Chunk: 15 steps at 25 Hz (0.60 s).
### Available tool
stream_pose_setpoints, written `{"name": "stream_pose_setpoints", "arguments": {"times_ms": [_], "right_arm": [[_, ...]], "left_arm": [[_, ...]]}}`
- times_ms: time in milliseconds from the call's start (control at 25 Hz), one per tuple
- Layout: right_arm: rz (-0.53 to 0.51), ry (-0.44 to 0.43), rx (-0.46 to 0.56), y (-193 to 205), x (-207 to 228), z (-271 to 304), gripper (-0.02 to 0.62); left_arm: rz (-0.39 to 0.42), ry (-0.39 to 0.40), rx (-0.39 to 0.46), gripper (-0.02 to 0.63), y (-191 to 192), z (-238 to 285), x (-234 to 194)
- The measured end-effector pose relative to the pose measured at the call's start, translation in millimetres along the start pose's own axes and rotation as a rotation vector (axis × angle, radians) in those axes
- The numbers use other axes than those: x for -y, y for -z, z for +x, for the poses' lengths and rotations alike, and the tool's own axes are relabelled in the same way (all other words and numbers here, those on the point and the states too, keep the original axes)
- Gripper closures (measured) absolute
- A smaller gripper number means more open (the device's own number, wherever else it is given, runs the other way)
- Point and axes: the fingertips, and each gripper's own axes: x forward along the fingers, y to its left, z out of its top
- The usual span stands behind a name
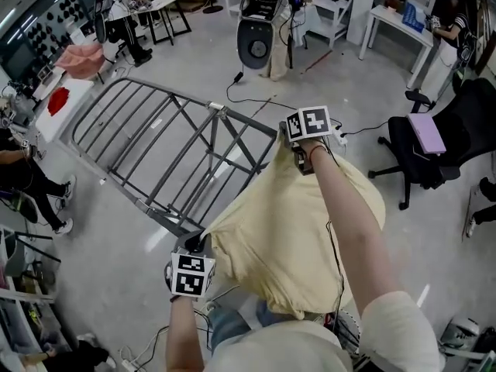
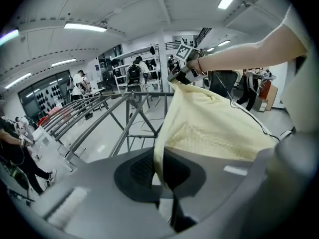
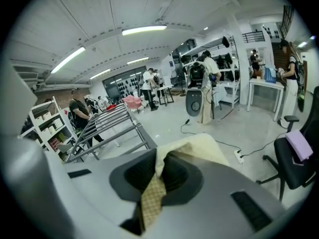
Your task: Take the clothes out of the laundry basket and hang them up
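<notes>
**Head view first: yellow garment spread between both grippers, beside the rack**

Head view: the pale yellow garment [image 1: 294, 231] hangs spread between the left gripper [image 1: 198, 246] and the right gripper [image 1: 298, 142], one at each upper corner. It is just right of the grey drying rack [image 1: 155, 146]. Its near edge is at the rack's rim, and it is not yet laid over any bar. The laundry basket is not in view.

Left gripper view: the jaws are closed on a fold of the garment's edge. The cloth runs up and away towards the other gripper. The rack bars lie beyond, to the left.

Right gripper view: the jaws are pinched on the fabric, and a strip of it trails back between the pads. The rack stands off to the left.

Judgement: the step in hand is carrying the cloth over the rack.
- Hold both pinches firm, with the corners level and well apart so the cloth is spread.
- Lift the hem clear of the rack's corner joint, where it could snag.
- Lower the garment so a bar falls under its middle.
- Let go only once the weight rests on both sides.
</notes>
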Motion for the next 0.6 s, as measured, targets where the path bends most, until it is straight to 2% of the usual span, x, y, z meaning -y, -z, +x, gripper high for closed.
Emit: {"name": "stream_pose_setpoints", "arguments": {"times_ms": [200,360,400,480,560,600], "right_arm": [[0.014,-0.01,0.01,10,-3,10,0.566],[0.017,0.023,-0.003,20,-4,12,0.55],[0.013,0.031,-0.017,25,-5,12,0.524],[0.011,0.028,-0.054,37,-9,14,0.423],[0.021,0.019,-0.081,45,-13,12,0.314],[0.028,0.025,-0.084,48,-14,9,0.288]], "left_arm": [[-0.035,-0.027,0.011,0.589,12,11,3],[-0.06,-0.018,-0.001,0.572,18,19,1],[-0.075,-0.013,-0.005,0.531,21,20,0],[-0.115,0.0,-0.009,0.419,25,21,-5],[-0.154,0.026,-0.004,0.358,27,18,-11],[-0.161,0.042,0.001,0.335,28,17,-14]]}}
